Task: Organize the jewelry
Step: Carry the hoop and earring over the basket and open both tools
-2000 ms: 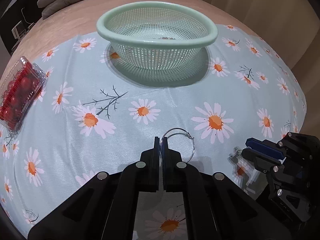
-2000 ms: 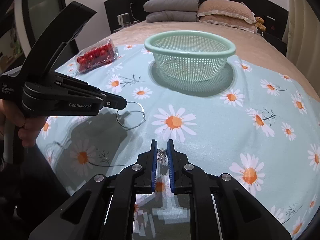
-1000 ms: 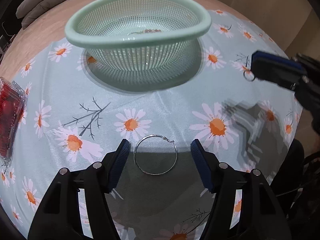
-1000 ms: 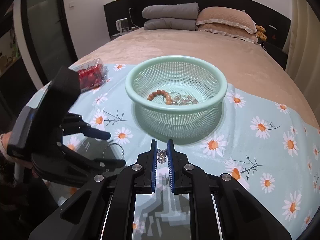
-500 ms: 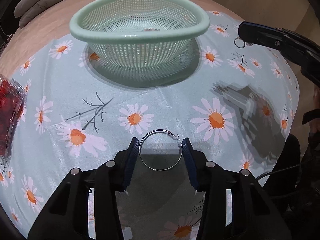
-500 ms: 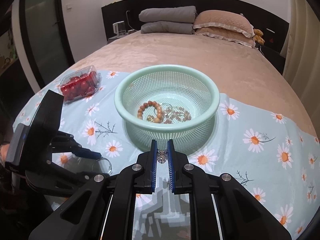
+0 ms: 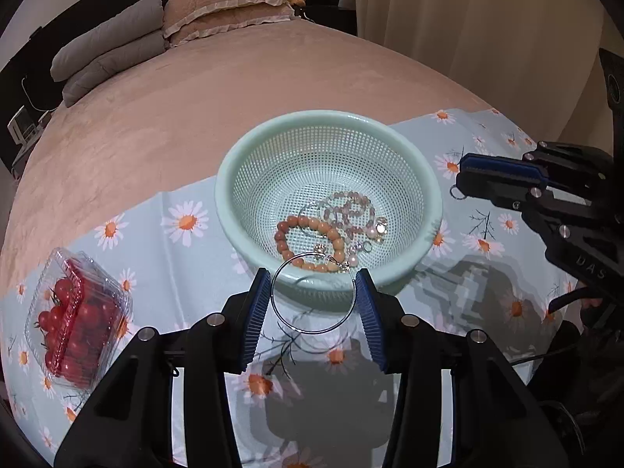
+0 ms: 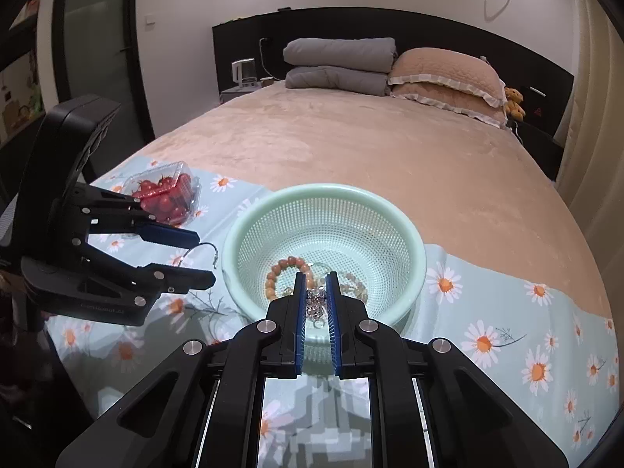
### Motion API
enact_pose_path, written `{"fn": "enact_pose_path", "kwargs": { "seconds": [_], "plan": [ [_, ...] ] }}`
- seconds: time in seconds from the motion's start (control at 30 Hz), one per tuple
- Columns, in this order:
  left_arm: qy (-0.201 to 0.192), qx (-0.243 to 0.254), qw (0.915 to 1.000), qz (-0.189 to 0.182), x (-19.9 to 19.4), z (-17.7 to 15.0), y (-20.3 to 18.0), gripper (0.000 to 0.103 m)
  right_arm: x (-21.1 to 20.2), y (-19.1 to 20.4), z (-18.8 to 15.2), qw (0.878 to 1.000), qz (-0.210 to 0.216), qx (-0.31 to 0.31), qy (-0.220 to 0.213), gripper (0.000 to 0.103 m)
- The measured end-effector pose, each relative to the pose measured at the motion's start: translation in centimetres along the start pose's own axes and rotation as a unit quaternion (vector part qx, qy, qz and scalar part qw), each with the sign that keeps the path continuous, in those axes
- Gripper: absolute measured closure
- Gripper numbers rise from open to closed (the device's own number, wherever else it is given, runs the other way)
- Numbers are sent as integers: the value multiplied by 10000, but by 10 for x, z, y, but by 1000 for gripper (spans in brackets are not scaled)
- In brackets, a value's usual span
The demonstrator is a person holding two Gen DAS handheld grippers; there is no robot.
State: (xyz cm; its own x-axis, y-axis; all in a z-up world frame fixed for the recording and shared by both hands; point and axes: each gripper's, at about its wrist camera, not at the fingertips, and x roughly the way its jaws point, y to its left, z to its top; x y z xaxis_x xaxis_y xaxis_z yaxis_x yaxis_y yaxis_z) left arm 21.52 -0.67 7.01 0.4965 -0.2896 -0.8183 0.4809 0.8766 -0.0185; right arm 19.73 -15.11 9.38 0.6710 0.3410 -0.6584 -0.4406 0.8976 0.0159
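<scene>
A mint green basket (image 7: 234,179) (image 8: 413,241) stands on the daisy cloth and holds a bead bracelet (image 7: 308,224) (image 8: 286,263) and other jewelry. My left gripper (image 7: 314,284) (image 8: 197,259) is shut on a large silver hoop earring (image 7: 279,308) (image 8: 212,249), held across its width, lifted just short of the basket's near rim. My right gripper (image 8: 315,292) (image 7: 460,185) is shut on a small silver jewelry piece (image 8: 315,300) with a ring hanging from it (image 7: 455,192), held above the basket's right side.
A clear box of cherry tomatoes (image 7: 74,316) (image 8: 165,191) lies on the cloth (image 7: 183,257) to the left. Behind is the brown bed cover (image 8: 351,144) with pillows (image 8: 440,74) and folded grey blankets (image 8: 335,66).
My left gripper closed on the hoop earring and lifted it off the cloth toward the basket. My right gripper carried its small piece up and over the basket.
</scene>
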Motion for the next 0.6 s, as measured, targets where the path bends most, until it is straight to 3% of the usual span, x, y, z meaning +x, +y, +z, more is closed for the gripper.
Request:
{"fn": "enact_pose_path", "kwargs": {
  "seconds": [0.17,0.47,0.53,0.57,0.6],
  "plan": [
    [-108,134,9998,139,15,14,-1,57,25,-8,-2,9999,-38,24,141,93],
    [-80,173,9998,43,45,19,2,57,55,-22,-12,9994,-26,216,256,92],
    [-99,109,9999,86,48,21,5,56,56,-26,-11,9992,-154,285,223,83],
    [-121,97,9998,131,48,21,5,53,55,-26,-12,9991,-249,313,170,62],
    [-153,73,9996,223,47,21,6,37,51,-28,-12,9985,-402,360,72,27]
  ]
}}
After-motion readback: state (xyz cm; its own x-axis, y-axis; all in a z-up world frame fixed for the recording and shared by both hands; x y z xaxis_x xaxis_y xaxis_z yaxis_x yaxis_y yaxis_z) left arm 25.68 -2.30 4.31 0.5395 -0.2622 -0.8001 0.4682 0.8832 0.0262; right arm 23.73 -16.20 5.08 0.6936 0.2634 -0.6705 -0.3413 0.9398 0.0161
